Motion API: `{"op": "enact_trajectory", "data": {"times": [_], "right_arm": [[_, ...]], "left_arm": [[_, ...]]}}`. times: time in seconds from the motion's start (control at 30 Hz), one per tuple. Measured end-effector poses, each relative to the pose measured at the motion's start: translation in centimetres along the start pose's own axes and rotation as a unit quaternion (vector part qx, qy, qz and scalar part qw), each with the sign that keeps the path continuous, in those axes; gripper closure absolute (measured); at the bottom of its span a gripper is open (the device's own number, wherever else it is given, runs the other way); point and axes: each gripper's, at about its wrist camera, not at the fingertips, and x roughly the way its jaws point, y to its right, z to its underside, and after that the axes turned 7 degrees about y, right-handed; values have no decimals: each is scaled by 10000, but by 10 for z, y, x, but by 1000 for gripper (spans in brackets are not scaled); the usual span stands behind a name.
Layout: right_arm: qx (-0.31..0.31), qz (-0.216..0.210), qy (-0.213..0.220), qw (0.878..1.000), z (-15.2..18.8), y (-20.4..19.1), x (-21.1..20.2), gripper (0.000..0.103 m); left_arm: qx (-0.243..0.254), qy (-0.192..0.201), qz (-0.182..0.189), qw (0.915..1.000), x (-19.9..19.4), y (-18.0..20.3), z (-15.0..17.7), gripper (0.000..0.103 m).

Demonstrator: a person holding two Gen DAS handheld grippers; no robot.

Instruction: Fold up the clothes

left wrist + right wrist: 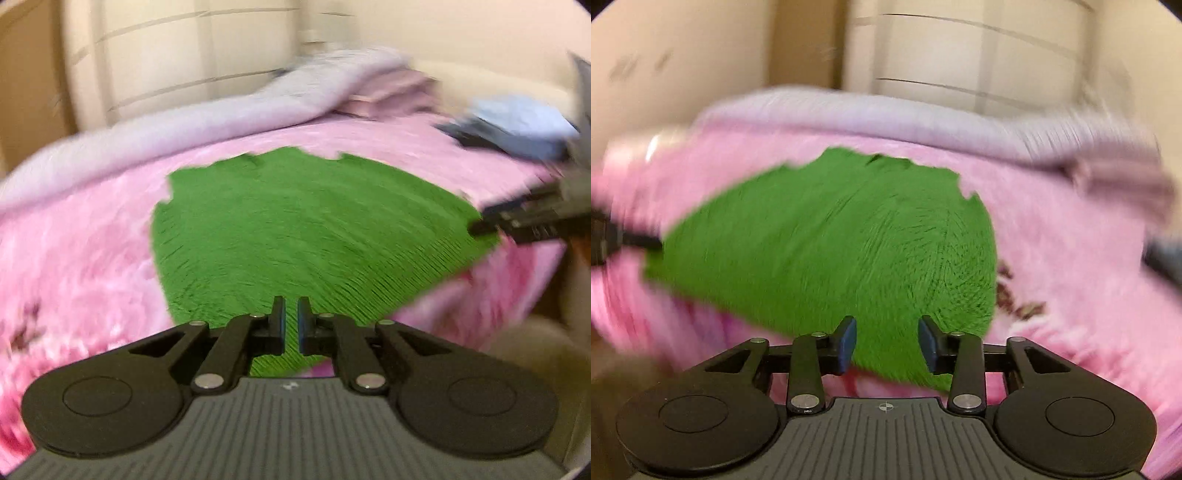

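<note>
A green knitted sweater [295,229] lay flat on the pink bed [74,240]. The left gripper [291,321] had its fingers nearly together, holding nothing; the right gripper [886,345] stood apart, empty. Soft and floppy, the sweater looked best pinched at its hem corners.

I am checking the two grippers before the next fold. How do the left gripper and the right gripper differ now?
The left gripper has its jaws almost shut, only a thin slit; the right gripper stands clearly open. Pads look black on the left, blue on the right. Both point over the green garment, and neither holds it.
</note>
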Motion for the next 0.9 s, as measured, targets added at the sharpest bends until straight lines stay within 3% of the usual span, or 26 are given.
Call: {"op": "enact_trajectory", "data": {"times": [0.17,0.37,0.5,0.57,0.63,0.8,0.9], "right_arm": [[855,510,-395,9943,0,8,40,60],[1095,684,-503,9903,21,11,14,60],[1172,828,-888,9857,20,8,2,59],[1478,1008,-1148,9772,13,10,-7,59],[1647,1009,-929,9768,4,8,-23,59],[1341,1235,-630,9812,-21,-5,-54,59],[1439,1132,-618,9812,-21,-10,-62,58]], "left_arm": [[-525,-831,-727,9925,38,1,9,96],[-835,-876,-1055,9870,16,15,25,96],[-1022,-1272,-1110,9803,8,17,14,96],[-1127,-1319,-1168,9779,-1,20,7,91],[-1064,-1232,-1258,9786,-12,26,-1,76],[-962,-978,-1359,9812,-30,36,-16,74],[-949,-980,-1419,9804,-38,43,-16,74]]}}
